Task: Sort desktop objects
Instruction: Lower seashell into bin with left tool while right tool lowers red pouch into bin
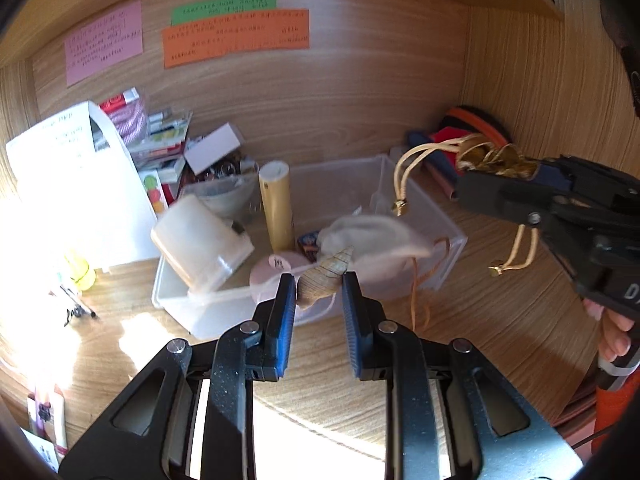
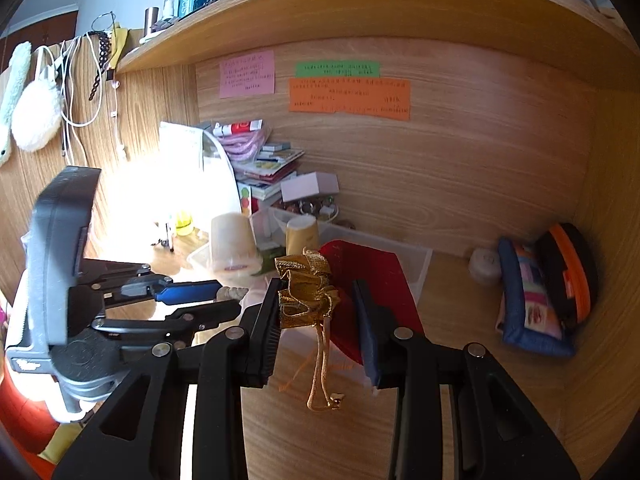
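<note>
Left wrist view: one seashell [image 1: 325, 280], one pouch [image 1: 496, 162].

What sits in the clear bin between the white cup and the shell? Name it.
In the left wrist view, a tan tube stands upright between the white cup and the shell, inside the clear bin.

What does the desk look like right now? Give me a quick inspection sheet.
Surface: wooden desk, sunlit glare at left.
Job's things: spiral shell in the left gripper; gold drawstring pouch in the right gripper; clear bin holding a tan tube and other small things.
Clutter: stacked books, tilted white cup.
Grippers: both shut on their items.
Cables: white cords hanging on the side panel.
Surroundings: coloured notes on the back panel; pouches in the right corner.
</note>
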A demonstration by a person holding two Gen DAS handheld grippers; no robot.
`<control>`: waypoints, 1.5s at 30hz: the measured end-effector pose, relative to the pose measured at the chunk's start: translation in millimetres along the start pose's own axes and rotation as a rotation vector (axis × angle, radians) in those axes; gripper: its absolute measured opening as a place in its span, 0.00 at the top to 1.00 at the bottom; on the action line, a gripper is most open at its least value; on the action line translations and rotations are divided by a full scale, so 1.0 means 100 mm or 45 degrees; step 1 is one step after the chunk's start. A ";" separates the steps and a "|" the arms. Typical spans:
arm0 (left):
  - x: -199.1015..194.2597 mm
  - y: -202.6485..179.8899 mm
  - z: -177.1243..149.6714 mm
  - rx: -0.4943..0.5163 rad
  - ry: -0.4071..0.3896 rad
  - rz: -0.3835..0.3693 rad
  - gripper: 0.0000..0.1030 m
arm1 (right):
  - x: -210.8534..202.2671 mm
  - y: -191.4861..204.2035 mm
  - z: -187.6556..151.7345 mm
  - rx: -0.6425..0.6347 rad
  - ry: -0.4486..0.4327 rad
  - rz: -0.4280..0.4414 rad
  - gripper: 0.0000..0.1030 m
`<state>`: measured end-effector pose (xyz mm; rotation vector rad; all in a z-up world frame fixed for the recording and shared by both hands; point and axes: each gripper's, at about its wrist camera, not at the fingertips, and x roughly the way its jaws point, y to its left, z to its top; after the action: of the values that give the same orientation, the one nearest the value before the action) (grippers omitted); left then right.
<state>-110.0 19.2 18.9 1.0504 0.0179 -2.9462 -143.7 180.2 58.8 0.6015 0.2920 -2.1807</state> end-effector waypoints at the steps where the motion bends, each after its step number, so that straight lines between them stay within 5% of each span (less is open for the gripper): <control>1: 0.00 0.00 0.03 -0.001 0.001 -0.012 0.78 | 0.02 -0.01 0.03 -0.002 -0.003 0.001 0.70; 10: 0.24 0.05 0.31 -0.031 0.035 -0.127 0.78 | 0.31 -0.17 0.19 0.047 0.017 -0.005 0.70; 23: 0.95 -0.06 0.49 -0.020 0.167 -0.126 0.78 | 1.06 -0.48 0.13 0.104 0.208 -0.022 0.70; 37: 1.07 -0.02 0.42 -0.026 0.164 -0.106 0.69 | 1.21 -0.58 -0.01 0.154 0.161 -0.021 0.65; 45: 1.04 -0.08 0.40 0.003 0.130 -0.071 0.62 | 1.16 -0.63 -0.01 0.188 0.141 0.010 0.54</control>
<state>-215.5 26.1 -15.9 1.2189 0.0460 -2.9387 -254.7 142.0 -2.0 0.8064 0.1875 -2.1780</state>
